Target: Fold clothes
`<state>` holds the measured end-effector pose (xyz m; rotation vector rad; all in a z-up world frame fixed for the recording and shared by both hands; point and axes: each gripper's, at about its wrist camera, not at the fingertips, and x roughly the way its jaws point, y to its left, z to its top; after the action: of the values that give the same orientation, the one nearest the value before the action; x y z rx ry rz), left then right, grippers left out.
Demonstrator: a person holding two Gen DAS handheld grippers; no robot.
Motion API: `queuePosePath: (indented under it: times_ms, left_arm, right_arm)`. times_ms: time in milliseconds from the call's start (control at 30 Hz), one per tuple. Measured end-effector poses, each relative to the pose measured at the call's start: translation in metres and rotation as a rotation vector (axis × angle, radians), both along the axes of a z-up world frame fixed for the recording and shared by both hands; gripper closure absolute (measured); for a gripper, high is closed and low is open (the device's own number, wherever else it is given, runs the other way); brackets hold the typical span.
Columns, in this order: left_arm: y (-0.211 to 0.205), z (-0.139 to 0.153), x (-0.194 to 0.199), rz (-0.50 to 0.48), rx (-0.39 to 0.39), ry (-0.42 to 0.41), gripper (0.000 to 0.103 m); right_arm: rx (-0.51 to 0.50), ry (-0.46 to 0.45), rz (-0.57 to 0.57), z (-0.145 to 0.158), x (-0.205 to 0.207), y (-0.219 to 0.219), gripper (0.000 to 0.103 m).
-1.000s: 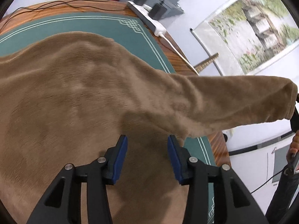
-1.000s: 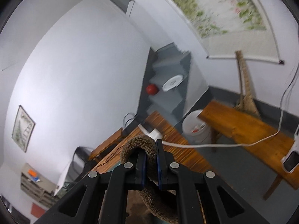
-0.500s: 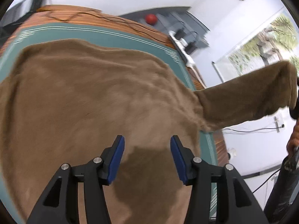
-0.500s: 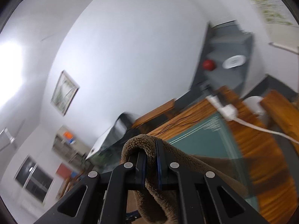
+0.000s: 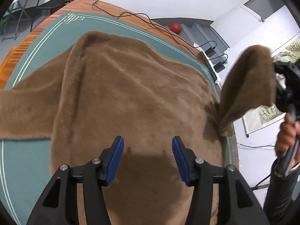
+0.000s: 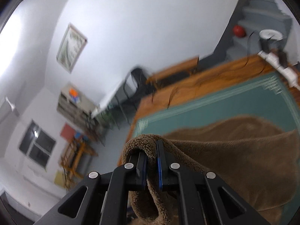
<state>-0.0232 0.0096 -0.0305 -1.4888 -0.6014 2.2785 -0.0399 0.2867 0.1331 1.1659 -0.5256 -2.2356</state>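
The brown fleece garment (image 5: 131,97) lies flat on the green mat (image 5: 24,165) covering the desk (image 5: 61,9). The right gripper (image 6: 151,166) pinches its raised sleeve (image 5: 247,82). The left gripper (image 5: 148,159) hovers above it, jaws opening, nothing between. Cables (image 5: 142,18) and a power strip (image 5: 211,67) occupy the desk's far edge.

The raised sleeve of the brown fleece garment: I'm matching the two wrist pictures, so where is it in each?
Left wrist view: the raised sleeve stands at the right edge, lifted off the green mat, its cuff at the right gripper.
Right wrist view: the cuff sits bottom centre, pinched between the jaws.
Shared landmark: the red ball on the grey shelf.
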Motion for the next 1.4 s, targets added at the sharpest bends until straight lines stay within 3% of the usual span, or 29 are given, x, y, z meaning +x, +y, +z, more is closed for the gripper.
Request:
queuePosePath:
  times_ms: [67, 167, 233, 300, 467, 600, 667, 733, 800, 933, 1033, 1133, 1400]
  left_arm:
    - [-0.005, -0.006, -0.008, -0.001, 0.011, -0.01, 0.045]
    - [-0.012, -0.014, -0.018, -0.007, 0.027, -0.025, 0.045]
    - [-0.014, -0.021, -0.022, -0.014, 0.04, -0.04, 0.045]
    - [-0.014, -0.028, -0.027, -0.015, 0.055, -0.058, 0.045]
    - [-0.018, -0.041, -0.035, -0.004, 0.133, -0.101, 0.044]
    - [-0.014, -0.044, -0.038, -0.003, 0.127, -0.104, 0.043]
    - [-0.01, -0.044, -0.039, -0.013, 0.11, -0.104, 0.043]
    - [-0.006, -0.045, -0.041, -0.022, 0.098, -0.105, 0.043]
    - [-0.005, -0.045, -0.042, -0.024, 0.095, -0.107, 0.043]
    - [-0.006, -0.047, -0.043, -0.015, 0.094, -0.108, 0.042]
    - [-0.009, -0.048, -0.043, -0.008, 0.11, -0.108, 0.04]
    - [-0.009, -0.053, -0.046, -0.014, 0.171, -0.12, 0.036]
    - [0.009, -0.063, -0.068, -0.017, 0.228, -0.134, 0.036]
  right_arm:
    - [0.066, -0.053, 0.052, -0.026, -0.011, -0.034, 0.092]
    - [0.194, -0.155, 0.109, -0.066, -0.016, -0.068, 0.077]
    - [0.248, -0.186, 0.126, -0.082, -0.016, -0.078, 0.04]
    - [0.227, -0.179, 0.119, -0.083, -0.017, -0.074, 0.033]
    - [0.138, -0.177, 0.096, -0.085, -0.015, -0.054, 0.033]
    - [0.043, -0.236, 0.128, -0.097, -0.009, -0.04, 0.032]
    - [0.166, -0.222, 0.122, -0.1, -0.002, -0.045, 0.032]
    - [0.37, -0.195, 0.125, -0.105, 0.005, -0.057, 0.032]
    - [0.438, -0.171, 0.16, -0.108, 0.013, -0.065, 0.032]
    - [0.253, -0.172, 0.235, -0.104, 0.023, -0.063, 0.032]
    - [0.259, -0.165, 0.16, -0.106, 0.024, -0.049, 0.032]
    - [0.239, -0.216, 0.082, -0.121, 0.02, -0.03, 0.032]
    - [0.189, -0.288, -0.015, -0.136, 0.054, 0.013, 0.032]
